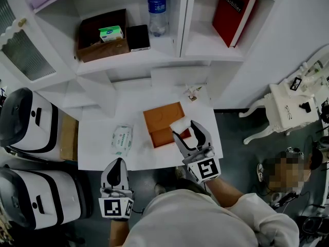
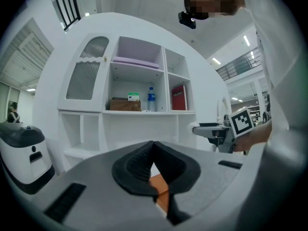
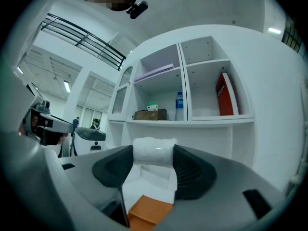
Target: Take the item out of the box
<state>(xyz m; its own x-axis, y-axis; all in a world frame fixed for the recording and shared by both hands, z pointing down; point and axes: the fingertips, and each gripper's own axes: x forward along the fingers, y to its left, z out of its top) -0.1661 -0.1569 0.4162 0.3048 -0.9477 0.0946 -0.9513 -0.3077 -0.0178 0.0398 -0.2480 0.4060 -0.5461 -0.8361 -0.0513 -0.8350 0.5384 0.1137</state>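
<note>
Two grippers, one at work: my right gripper (image 1: 184,129) clamps the white packet (image 1: 179,125) just above the open orange box (image 1: 162,119) on the white table (image 1: 97,148), so the lift looks all but done and only setting it aside remains; my left gripper (image 1: 119,163) idles, jaws together.

In the head view the near right corner of the orange box (image 1: 163,121) is covered by the right gripper (image 1: 186,129) and the white roll (image 1: 180,125) between its jaws. The print on the pale packet (image 1: 122,139) left of the box is too small to be read, and the small object (image 1: 194,92) beyond the box cannot be identified. The white machines (image 1: 24,118) far left of the box are cut by the picture's edge. In the left gripper view only an orange sliver of the box is shown; the rest is hidden by the left gripper (image 2: 153,150)
</note>
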